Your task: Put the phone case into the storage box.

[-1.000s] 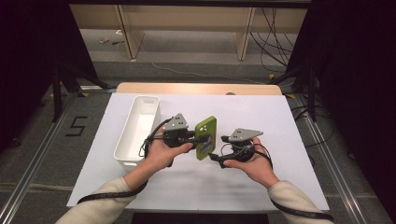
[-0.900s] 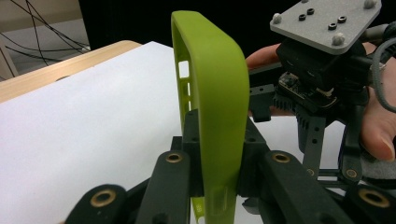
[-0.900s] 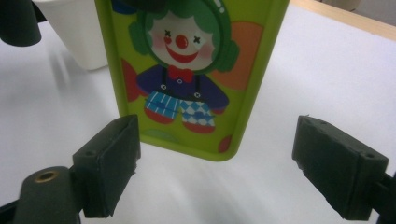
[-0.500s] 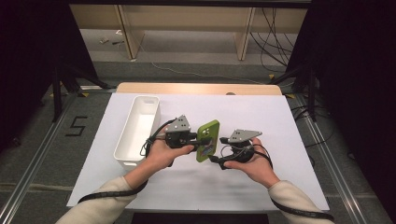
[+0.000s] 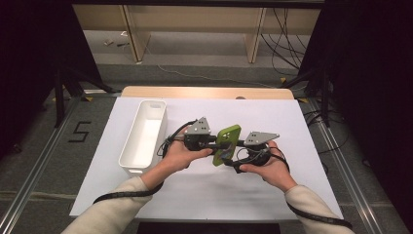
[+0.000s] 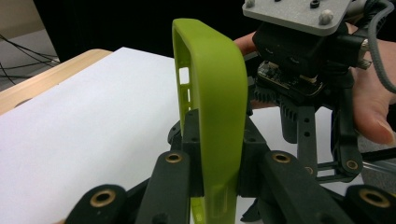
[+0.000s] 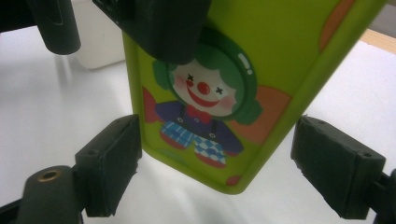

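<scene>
The green phone case (image 5: 227, 145) hangs in the air over the middle of the table, held on edge between the two hands, its back printed with a clown in a green wig and checked trousers (image 7: 205, 112). The left gripper (image 5: 210, 144) has it: in the left gripper view the jaws are pinched tight on the thin rim of the case (image 6: 212, 126), which stands up between them like a narrow arch. Compared with a second ago, the case and the left hand have slid a little to the right, towards the other hand, so the case now sits closer in front of the right gripper (image 5: 238, 158).

That gripper has not taken hold. In the right gripper view its two black pads (image 7: 109, 163) stand wide on either side of the lower end of the case, one pad just beside the left edge, the other clear of the right corner, with white table showing in the gaps. The jaws have barely moved in that time.

My reading is that a handover or a two-handed grip is being lined up: the case is being fed between the waiting jaws, and the right one has yet to close.

The white plastic bin (image 5: 143, 139) sits empty to the left on the white tabletop (image 5: 302, 126), well apart from the hands.
</scene>
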Demonstrator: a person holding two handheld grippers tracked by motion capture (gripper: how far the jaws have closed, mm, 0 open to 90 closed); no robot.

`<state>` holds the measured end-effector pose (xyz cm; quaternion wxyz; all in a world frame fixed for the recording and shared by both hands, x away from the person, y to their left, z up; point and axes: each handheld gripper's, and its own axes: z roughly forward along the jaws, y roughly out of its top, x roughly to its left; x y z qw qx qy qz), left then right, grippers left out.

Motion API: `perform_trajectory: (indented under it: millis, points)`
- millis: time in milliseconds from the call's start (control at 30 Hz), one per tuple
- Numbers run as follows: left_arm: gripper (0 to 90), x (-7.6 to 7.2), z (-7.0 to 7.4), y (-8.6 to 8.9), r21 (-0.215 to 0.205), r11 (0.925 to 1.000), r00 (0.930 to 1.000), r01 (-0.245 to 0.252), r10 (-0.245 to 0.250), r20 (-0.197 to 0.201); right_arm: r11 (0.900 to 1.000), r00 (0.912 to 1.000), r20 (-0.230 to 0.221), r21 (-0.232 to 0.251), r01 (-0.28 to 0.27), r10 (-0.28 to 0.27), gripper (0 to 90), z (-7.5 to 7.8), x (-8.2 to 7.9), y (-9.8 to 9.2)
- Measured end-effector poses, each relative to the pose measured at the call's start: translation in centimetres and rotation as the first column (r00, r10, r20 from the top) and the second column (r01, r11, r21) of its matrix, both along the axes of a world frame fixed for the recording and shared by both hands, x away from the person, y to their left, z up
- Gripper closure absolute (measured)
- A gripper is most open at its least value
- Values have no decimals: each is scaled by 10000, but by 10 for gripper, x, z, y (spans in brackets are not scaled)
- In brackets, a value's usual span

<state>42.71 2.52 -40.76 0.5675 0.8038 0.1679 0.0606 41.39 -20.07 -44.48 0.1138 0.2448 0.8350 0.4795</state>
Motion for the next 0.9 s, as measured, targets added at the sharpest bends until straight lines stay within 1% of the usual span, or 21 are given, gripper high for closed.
perform_trajectory:
  millis: [100,200,333,433,567,633,733,900]
  points:
    - [776,3,-1,-4,13,9999,9999,109,-109,19,10000,10000,-18,-3,-94,94,181,-2,4,-4]
    - [776,5,-2,-6,71,9997,9997,217,-218,58,9998,9998,87,-19,-186,186,192,-3,7,-7]
    - [776,6,-3,-7,67,9996,9996,288,-289,73,9996,9995,123,26,-289,288,242,-4,9,-9]
    - [776,6,-2,-6,44,9994,9993,353,-353,117,9989,9989,122,81,-454,453,321,-5,10,-9]
    - [776,6,0,-4,-18,9988,9986,496,-495,187,9977,9981,106,310,-604,601,429,-5,11,-10]
    - [777,6,1,-4,-84,9984,9981,568,-566,234,9964,9979,-2,549,-642,643,475,-6,12,-13]
    - [776,6,2,-2,-157,9984,9981,544,-538,312,9942,9964,-153,692,-818,831,539,-6,14,-16]
    - [772,9,2,0,-273,9990,9981,356,-342,518,9923,9946,-429,839,-910,948,639,-6,15,-20]
